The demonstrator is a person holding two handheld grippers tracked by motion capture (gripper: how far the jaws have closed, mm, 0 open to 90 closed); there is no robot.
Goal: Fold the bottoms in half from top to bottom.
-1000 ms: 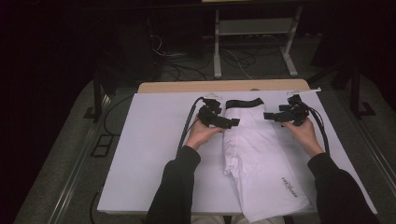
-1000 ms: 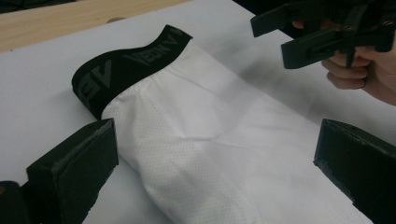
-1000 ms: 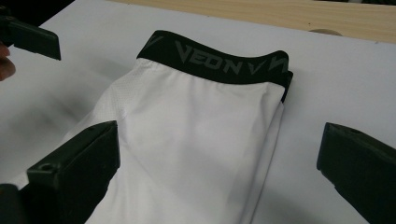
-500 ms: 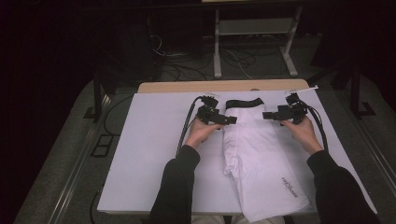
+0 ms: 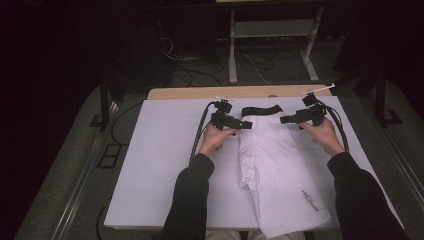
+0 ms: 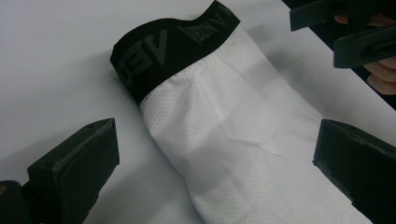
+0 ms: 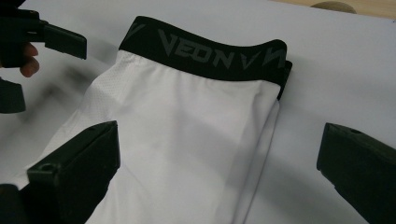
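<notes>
Your left gripper (image 5: 246,124) hangs with its jaws spread wide, holding nothing, just left of the shorts' (image 5: 280,175) black waistband (image 5: 260,110). Your right gripper (image 5: 286,119) is just as wide and empty, just right of the band. The white shorts lie folded lengthwise on the white sheet (image 5: 155,165), right of centre, waistband toward the far edge and the legs running to the near edge. The sheet covers nearly the whole tabletop; a wooden strip (image 5: 200,93) shows along the far edge. Beyond it the room is dark, with cables (image 5: 250,62) on the floor and a white stand (image 5: 272,30).
</notes>
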